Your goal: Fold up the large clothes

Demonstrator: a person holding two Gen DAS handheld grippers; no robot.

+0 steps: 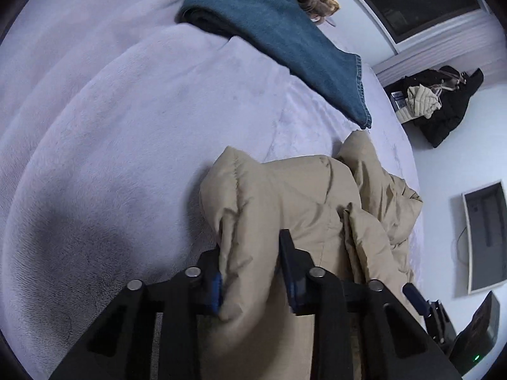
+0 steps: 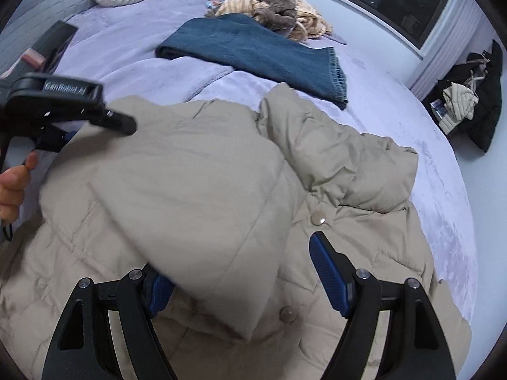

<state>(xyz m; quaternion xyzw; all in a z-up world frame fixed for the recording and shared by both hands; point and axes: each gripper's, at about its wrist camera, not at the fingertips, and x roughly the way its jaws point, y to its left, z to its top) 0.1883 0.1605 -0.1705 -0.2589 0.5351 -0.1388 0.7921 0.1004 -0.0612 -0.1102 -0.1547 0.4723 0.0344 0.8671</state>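
The left hand-held gripper [image 1: 252,266] is clenched on a puffy fold of the beige padded jacket [image 2: 221,174], the fabric bulging between its blue pads [image 1: 216,288]. The right hand-held gripper [image 2: 240,272] is released, its jaws spread wide with part of a lifted jacket flap lying between them, not pinched. Ahead of both, the jacket lies spread on the lilac bed [image 1: 111,126], its hood or collar bunched to the front right. Beyond it lie folded blue jeans [image 2: 253,50], then a knitted throw [image 2: 279,6].

Judging by this, the step is carrying one side over the body. To do it well, the left should keep its grip firm and lift high enough to clear the bulk, while the right pins the crease line near the snap buttons [image 2: 318,219] so the slippery shell does not slide.
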